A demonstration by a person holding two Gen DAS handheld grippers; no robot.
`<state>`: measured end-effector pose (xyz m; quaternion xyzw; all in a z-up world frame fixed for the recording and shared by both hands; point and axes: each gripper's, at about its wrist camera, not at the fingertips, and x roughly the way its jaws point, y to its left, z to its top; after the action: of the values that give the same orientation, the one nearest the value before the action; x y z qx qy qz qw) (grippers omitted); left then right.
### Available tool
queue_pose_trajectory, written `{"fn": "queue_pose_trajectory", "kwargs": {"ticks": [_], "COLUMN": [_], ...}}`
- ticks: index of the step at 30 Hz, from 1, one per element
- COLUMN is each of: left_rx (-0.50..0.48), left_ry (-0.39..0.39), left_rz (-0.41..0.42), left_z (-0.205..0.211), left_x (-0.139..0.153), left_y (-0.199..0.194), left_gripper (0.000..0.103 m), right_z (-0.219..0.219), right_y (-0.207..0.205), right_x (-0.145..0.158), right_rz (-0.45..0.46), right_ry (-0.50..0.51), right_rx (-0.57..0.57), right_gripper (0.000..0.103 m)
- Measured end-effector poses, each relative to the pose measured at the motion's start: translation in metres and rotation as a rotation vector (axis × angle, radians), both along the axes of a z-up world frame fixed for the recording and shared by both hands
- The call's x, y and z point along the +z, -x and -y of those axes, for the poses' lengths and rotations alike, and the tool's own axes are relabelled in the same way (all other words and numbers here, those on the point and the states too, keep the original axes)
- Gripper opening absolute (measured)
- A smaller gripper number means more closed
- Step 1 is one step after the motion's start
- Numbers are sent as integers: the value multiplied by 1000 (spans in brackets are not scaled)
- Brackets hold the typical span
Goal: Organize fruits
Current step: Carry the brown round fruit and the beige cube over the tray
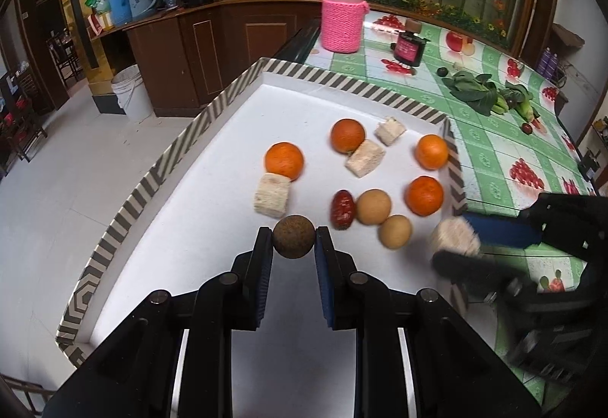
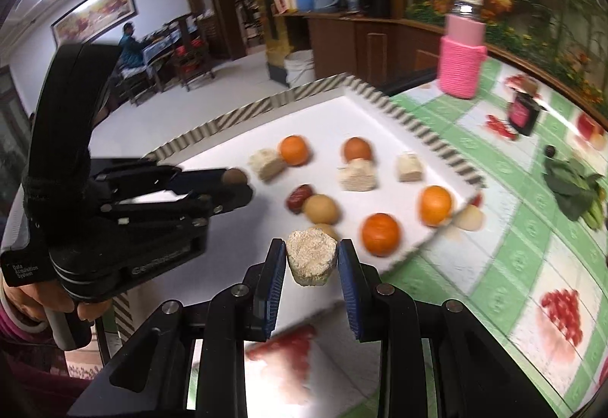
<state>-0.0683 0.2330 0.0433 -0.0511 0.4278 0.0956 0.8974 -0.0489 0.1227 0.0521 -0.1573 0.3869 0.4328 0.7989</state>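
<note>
The left hand-held gripper (image 1: 293,241) pinches a small round brown cork-like ball (image 1: 294,236) over the white tray with a striped rim (image 1: 152,182). At its three o'clock, the right hand-held gripper (image 2: 311,258) pinches a pale beige crumbly block (image 2: 311,260) above the tray's edge and the green-checked tabletop (image 2: 494,266).

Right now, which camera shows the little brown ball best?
The left wrist view: the brown ball sits sharp and centred, pinched by the left gripper. The right wrist view shows only a blurred bit of it at that gripper's tip, seen from the side.
</note>
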Motion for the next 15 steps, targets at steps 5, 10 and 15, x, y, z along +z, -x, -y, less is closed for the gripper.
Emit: {"fn": "queue_pose_trajectory", "kwargs": {"ticks": [5, 10, 15], "left_rx": [14, 26, 27], "left_ry": [-1, 18, 10], "left_rz": [-12, -27, -28], "left_z": [-6, -11, -12], "left_x": [-3, -7, -8], "left_y": [0, -2, -3], "left_gripper": [20, 20, 20], "right_z": [-24, -35, -38], "right_y": [3, 2, -5], "right_x": [-14, -26, -33], "right_rz": [-18, -34, -39], "right_ry": [36, 69, 88], "right_rx": [45, 65, 45], "right_gripper": [28, 28, 28]}}
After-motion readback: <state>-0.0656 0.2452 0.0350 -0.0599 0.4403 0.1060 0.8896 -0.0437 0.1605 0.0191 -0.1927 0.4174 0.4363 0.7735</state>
